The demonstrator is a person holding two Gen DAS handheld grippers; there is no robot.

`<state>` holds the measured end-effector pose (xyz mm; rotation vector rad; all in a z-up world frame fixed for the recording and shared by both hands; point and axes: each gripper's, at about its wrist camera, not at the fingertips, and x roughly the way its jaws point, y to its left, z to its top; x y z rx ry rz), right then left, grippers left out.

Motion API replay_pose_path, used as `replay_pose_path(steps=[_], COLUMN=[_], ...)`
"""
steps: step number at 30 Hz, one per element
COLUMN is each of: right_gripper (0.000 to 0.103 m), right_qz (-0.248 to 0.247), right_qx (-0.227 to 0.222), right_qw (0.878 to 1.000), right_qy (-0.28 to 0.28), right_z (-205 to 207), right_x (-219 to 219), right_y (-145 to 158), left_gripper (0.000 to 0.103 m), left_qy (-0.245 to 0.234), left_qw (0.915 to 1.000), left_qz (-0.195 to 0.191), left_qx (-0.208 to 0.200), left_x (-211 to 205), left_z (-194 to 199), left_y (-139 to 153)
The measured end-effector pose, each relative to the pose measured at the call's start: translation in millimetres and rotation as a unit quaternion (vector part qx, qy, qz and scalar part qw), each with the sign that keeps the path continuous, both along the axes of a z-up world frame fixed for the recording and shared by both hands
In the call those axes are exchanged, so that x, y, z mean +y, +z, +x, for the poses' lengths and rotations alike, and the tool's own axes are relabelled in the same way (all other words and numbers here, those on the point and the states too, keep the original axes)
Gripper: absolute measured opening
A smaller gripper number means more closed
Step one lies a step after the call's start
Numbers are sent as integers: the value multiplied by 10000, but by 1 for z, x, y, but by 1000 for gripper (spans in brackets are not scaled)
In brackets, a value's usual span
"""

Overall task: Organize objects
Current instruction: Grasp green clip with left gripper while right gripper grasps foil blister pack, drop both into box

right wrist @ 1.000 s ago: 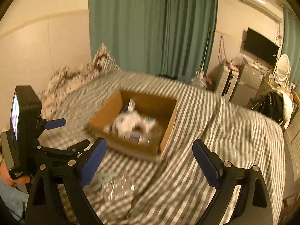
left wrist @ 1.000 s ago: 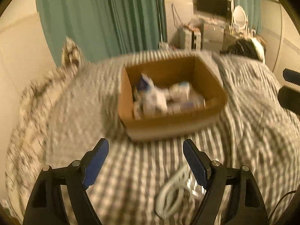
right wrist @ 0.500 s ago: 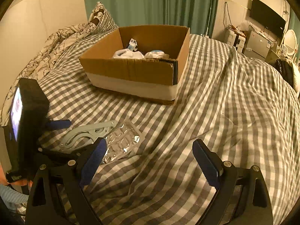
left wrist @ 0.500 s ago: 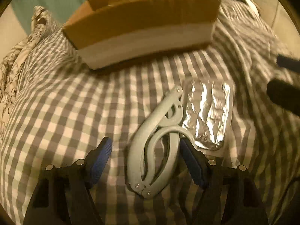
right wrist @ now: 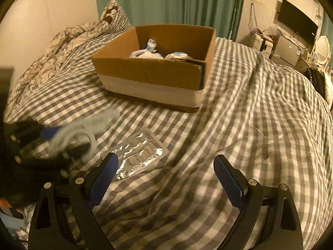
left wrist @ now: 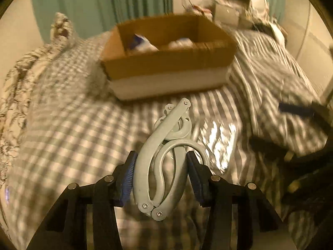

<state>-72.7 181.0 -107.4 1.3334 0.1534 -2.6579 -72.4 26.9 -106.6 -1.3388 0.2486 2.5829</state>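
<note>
Left tongs (left wrist: 160, 175) are clenched on the hanger (left wrist: 164, 158), a pale grey folding thing of curved plastic arms and rivets. Blue pads press its two sides down near the hinged end, and the long arm sticks out forward and up, toward the box (left wrist: 166, 62). The hanger looks lifted off the bed (left wrist: 62, 129), though the blur in this view makes it hard to say by how much.

From the right wrist view the same grab shows at the left edge, smeared by motion: the pale hanger (right wrist: 83, 131) in the dark left tongs (right wrist: 47, 143), above the checked cover.

Just beside the hanger lies the foil pack (left wrist: 218, 141), flat and shiny on the bed. In the right view the foil pack (right wrist: 139, 154) sits directly ahead of the right tongs' left finger, near it but not touching.

Right tongs (right wrist: 166, 173) are released, jaws spread wide with only the grey-and-white checked bed (right wrist: 249, 114) between them. They hold nothing.

The cardboard box (right wrist: 154, 73) rests on the bed beyond both items, well apart from the right tongs, with a white band along its lower front. Inside sit a few white and blue things (right wrist: 149, 50), too small to identify. A patterned pillow (right wrist: 112, 14) leans at the head of the bed, green curtains (right wrist: 166, 0) behind it.
</note>
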Motion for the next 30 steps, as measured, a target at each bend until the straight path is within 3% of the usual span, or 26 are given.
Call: replay_pose_path(steps=[6, 14, 20, 24, 27, 30], right_gripper=[93, 93, 95, 94, 83, 61], right_qz=[64, -80, -102, 15, 161, 376], right_qx=[-316, -1190, -1433, -1330, -1182, -960], right_qw=[9992, 9928, 9891, 9906, 9926, 9945], right_qy=[254, -73, -335, -313, -235, -154], right_z=[-13, -42, -59, -61, -56, -48], right_x=[-31, -54, -56, -62, -65, -67], right_y=[-15, -58, -76, -80, -77, -70], left_gripper=[48, 48, 48, 48, 48, 48], left_qy=[453, 734, 787, 755, 715, 703], left_qw=[9977, 9963, 9964, 9966, 9969, 9969], left_qz=[-306, -288, -168, -183, -172, -176], left_qx=[390, 337, 284, 273, 289, 292], left_x=[-27, -43, -47, -46, -45, -45], left_z=[-20, -32, -33, -32, -29, -28], left_y=[16, 7, 2, 0, 1, 1])
